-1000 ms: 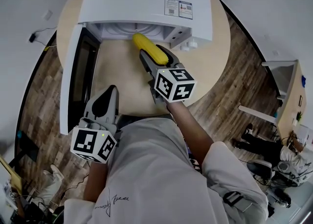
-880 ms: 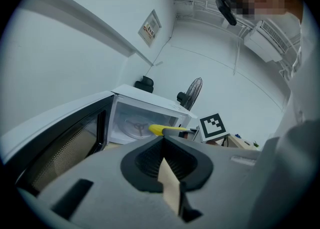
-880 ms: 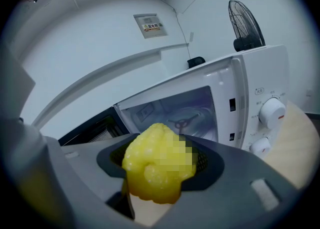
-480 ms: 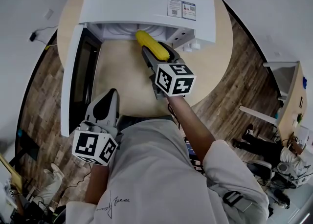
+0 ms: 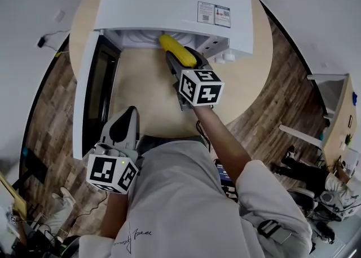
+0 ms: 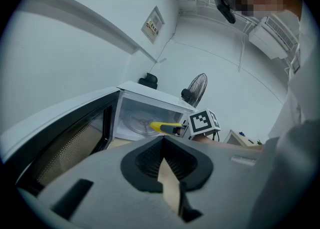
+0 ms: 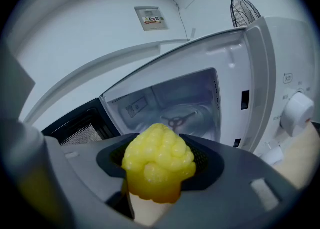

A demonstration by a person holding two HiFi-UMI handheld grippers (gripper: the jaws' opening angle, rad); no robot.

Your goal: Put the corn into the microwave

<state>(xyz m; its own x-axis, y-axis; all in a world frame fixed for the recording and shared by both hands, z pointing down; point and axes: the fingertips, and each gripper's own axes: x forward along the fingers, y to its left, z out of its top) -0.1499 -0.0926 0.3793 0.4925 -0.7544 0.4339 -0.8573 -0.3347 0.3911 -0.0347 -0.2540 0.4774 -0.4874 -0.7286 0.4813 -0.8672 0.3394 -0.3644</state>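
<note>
The yellow corn (image 5: 176, 53) is held lengthwise in my right gripper (image 5: 181, 61), which is shut on it. Its tip reaches just under the front edge of the white microwave (image 5: 169, 3), at the right side of the opening. In the right gripper view the corn (image 7: 157, 165) fills the gap between the jaws, and the lit cavity with its turntable hub (image 7: 176, 119) lies straight ahead. My left gripper (image 5: 126, 120) hangs low by the person's body, shut and holding nothing. The left gripper view shows the corn (image 6: 162, 126) at the cavity mouth.
The microwave door (image 5: 84, 99) stands swung open at the left, reaching toward the round wooden table's (image 5: 146, 93) near edge. White control knobs (image 7: 298, 110) are on the panel right of the cavity. A fan (image 6: 195, 89) stands behind the microwave.
My right gripper has carried the corn forward and a little down toward the microwave opening. The left gripper has stayed where it was.
</note>
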